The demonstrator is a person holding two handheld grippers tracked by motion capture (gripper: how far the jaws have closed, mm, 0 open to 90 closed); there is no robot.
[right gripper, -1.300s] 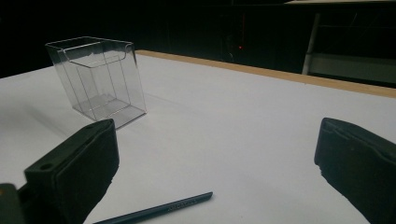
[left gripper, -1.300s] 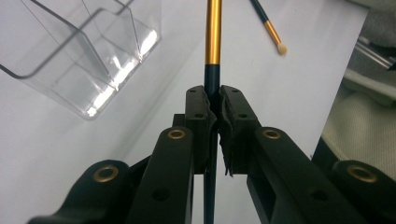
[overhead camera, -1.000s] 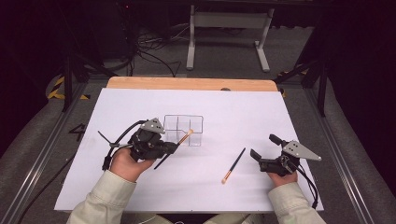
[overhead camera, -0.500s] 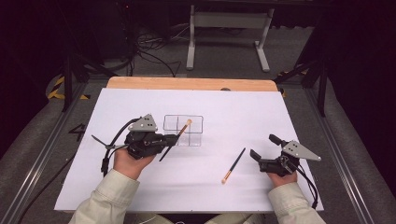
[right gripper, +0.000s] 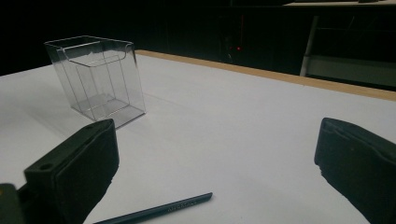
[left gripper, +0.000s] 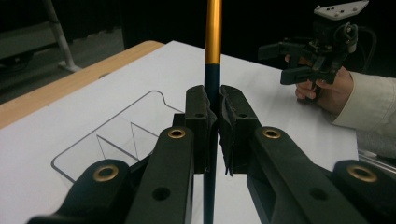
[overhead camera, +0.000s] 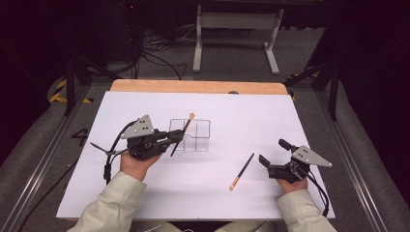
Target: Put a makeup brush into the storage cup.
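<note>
A white-topped desk (overhead camera: 203, 193) with a wooden far edge carries a clear plastic compartmented box (overhead camera: 196, 135). The left tongs (left gripper: 212, 109) are clamped on a dark-handled, gold-ferruled brush (left gripper: 213, 32) tilted over that box. The right tongs (overhead camera: 272, 155) gape wide, holding nothing, near a second slim dark brush (overhead camera: 241, 171) lying flat.

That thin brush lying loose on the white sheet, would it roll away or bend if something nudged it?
The loose brush looks slim and round, so a nudge would probably roll it. It lies straight, like the one clamped in the left hand-held gripper, so likely stiff. Probably light.
</note>
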